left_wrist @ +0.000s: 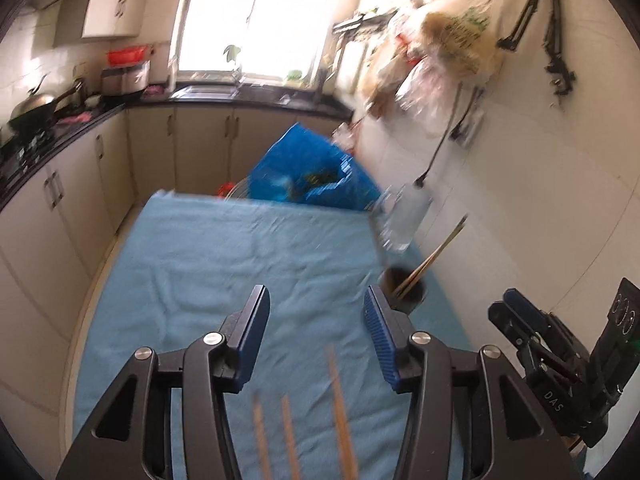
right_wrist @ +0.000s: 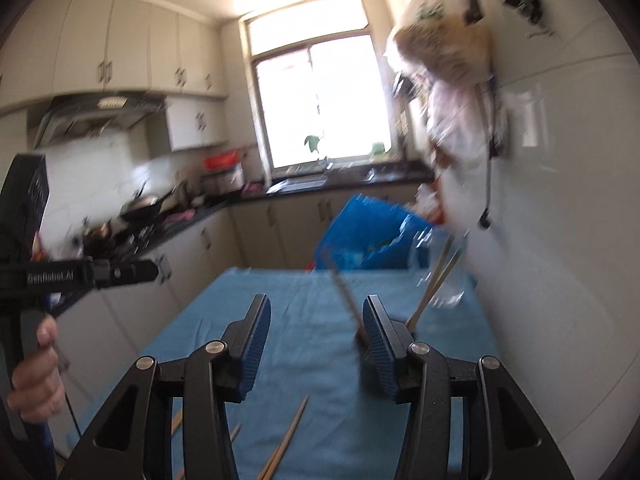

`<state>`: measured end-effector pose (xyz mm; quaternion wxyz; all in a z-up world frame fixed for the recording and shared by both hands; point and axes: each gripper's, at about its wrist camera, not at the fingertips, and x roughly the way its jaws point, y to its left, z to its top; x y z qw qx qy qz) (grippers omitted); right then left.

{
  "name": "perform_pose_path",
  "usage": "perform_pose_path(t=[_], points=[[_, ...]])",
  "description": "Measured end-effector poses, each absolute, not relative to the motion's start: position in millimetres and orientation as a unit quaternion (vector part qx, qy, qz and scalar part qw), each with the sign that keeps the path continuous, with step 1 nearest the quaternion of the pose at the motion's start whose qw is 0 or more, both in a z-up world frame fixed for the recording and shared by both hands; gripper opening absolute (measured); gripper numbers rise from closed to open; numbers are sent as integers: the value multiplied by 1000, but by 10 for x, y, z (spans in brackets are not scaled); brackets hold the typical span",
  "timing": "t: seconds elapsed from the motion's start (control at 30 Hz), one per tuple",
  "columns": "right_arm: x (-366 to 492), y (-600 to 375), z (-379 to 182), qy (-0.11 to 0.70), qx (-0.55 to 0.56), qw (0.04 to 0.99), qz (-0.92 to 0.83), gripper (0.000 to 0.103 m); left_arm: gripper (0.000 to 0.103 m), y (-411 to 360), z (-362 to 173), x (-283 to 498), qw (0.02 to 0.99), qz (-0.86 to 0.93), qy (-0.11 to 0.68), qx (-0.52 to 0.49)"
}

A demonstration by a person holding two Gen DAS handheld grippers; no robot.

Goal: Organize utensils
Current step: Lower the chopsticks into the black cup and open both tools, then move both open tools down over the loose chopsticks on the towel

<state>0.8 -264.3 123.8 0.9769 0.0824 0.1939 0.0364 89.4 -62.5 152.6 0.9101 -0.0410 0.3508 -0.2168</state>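
Three wooden chopsticks point(left_wrist: 340, 408) lie on the blue cloth point(left_wrist: 224, 264) near its front edge, right below my open, empty left gripper point(left_wrist: 316, 328). A dark round holder point(left_wrist: 404, 286) stands at the cloth's right edge with a few chopsticks point(left_wrist: 436, 254) leaning in it. In the right wrist view my right gripper point(right_wrist: 316, 334) is open and empty above the cloth point(right_wrist: 288, 316). The loose chopsticks point(right_wrist: 286, 440) lie below it. The holder's chopsticks point(right_wrist: 436, 280) rise just beyond its right finger, which hides the holder. The right gripper also shows in the left wrist view point(left_wrist: 516, 312).
A clear glass jar point(left_wrist: 404, 216) stands behind the holder by the white wall. A blue bag point(left_wrist: 316, 168) sits past the table's far end. Kitchen cabinets and a counter with pans point(left_wrist: 36, 108) run along the left. The left gripper's body point(right_wrist: 88, 274) is at the left.
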Motion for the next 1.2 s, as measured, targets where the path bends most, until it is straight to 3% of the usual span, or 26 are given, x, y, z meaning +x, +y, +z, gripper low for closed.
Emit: perform_pose_path(t=[0.53,0.77,0.93,1.2], points=[[110,-2315,377,340,122,929,80,52,48,464,222,801,861,-127,484,-93],[148,-2131,175,380,107,914,92,52,48,504,-126,902,828,-136,536,-96],[178,-2109,119,385,107,912,93,52,33,345,-273,1211,812,-136,561,-86],[149,-2222,128,383,114,913,77,52,26,164,-465,1807,801,-112,584,-66]])
